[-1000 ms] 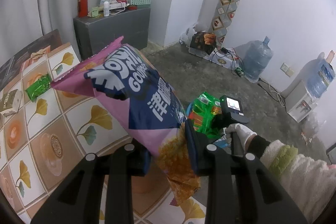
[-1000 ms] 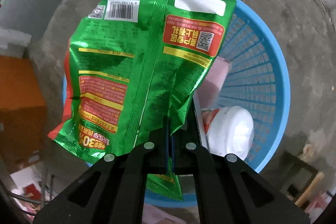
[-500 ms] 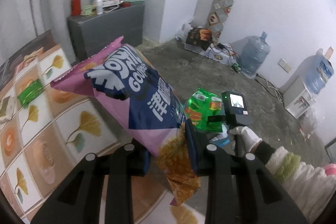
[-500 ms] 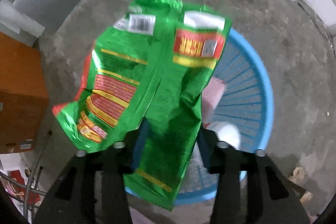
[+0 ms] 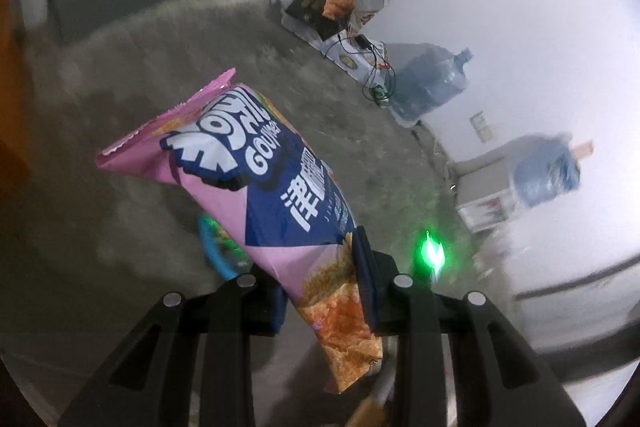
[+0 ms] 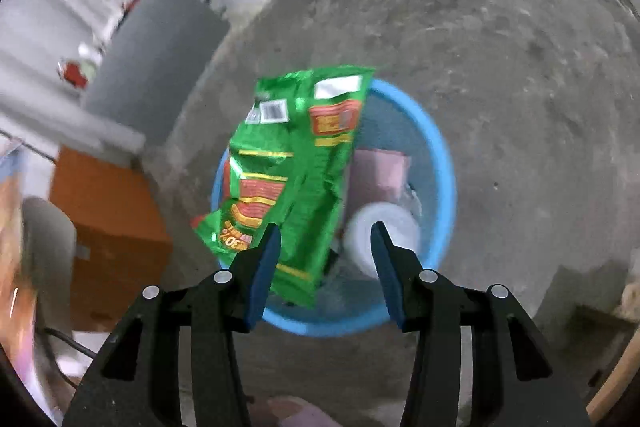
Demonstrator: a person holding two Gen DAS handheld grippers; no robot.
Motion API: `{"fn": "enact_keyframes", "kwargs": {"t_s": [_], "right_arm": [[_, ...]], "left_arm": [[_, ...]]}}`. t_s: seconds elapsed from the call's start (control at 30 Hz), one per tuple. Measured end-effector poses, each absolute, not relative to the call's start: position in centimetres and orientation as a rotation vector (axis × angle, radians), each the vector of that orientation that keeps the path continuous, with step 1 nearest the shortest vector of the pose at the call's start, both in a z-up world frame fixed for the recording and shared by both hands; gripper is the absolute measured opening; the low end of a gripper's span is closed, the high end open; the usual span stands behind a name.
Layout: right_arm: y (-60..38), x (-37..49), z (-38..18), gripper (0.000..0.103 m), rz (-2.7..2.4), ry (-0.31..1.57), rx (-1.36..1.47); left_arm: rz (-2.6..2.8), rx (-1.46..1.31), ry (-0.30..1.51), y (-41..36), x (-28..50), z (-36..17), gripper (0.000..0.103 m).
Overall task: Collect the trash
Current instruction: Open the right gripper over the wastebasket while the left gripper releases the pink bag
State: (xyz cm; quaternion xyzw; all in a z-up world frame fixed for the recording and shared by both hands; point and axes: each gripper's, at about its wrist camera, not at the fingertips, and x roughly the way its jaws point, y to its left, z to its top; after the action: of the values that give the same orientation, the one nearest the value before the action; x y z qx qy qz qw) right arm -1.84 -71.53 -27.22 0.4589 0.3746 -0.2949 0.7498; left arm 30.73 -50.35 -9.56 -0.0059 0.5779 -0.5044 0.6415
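Note:
My left gripper (image 5: 320, 279) is shut on a pink and blue chip bag (image 5: 256, 179), pinching its lower end so the bag sticks up and left over the concrete floor. Behind that bag a bit of the blue basket's rim (image 5: 208, 247) shows. In the right wrist view my right gripper (image 6: 326, 247) stands open above the blue basket (image 6: 444, 187). A green snack bag (image 6: 296, 167) hangs loose just beyond the fingers, over the basket's left side, with no pad pressing on it. Inside the basket lie a white round container (image 6: 380, 231) and a pink wrapper (image 6: 380, 171).
An orange cardboard box (image 6: 112, 219) stands left of the basket, a grey cabinet (image 6: 160, 43) behind it. Water jugs (image 5: 428, 87) and cables (image 5: 372, 67) line the far wall. Bare concrete floor (image 6: 520, 87) lies right of the basket.
The right gripper opened, let go of the green bag and rose away from the basket. The left gripper swung the pink bag off the tiled table and out over the floor, toward the basket.

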Motion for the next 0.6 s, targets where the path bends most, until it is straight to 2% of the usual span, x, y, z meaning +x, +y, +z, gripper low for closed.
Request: {"fn": "enact_keyframes", "kwargs": {"t_s": [0.07, 0.13, 0.2, 0.3, 0.37, 0.43, 0.6], "right_arm": [[-71.2, -3.5, -26.9, 0.045, -0.666, 0.783, 1.031], [-70.8, -4.9, -26.4, 0.045, -0.692, 0.763, 1.050], [-70.2, -6.5, -26.6, 0.045, -0.711, 0.757, 1.064], [-69.3, -8.3, -27.0, 0.046, -0.727, 0.768, 1.079], [-69.0, -8.9, -26.8, 0.046, -0.732, 0.776, 1.076], [-68.5, -9.5, -26.5, 0.047, -0.735, 0.780, 1.067], [-67.0, -9.2, -24.7, 0.047, -0.716, 0.768, 0.991]], "left_arm": [[-1.132, -0.074, 1.365, -52.4, 31.4, -11.7, 0.032], [-1.035, -0.080, 1.453, -54.5, 32.0, -15.5, 0.052], [-0.927, -0.113, 1.536, -55.3, 32.4, -19.0, 0.058], [-0.820, -0.198, 1.667, -55.0, 32.3, -22.9, 0.059], [-0.793, -0.226, 1.697, -54.1, 32.2, -23.4, 0.059], [-0.799, -0.221, 1.702, -53.5, 32.0, -22.7, 0.059], [-0.897, -0.171, 1.607, -51.6, 31.4, -17.0, 0.059]]}}
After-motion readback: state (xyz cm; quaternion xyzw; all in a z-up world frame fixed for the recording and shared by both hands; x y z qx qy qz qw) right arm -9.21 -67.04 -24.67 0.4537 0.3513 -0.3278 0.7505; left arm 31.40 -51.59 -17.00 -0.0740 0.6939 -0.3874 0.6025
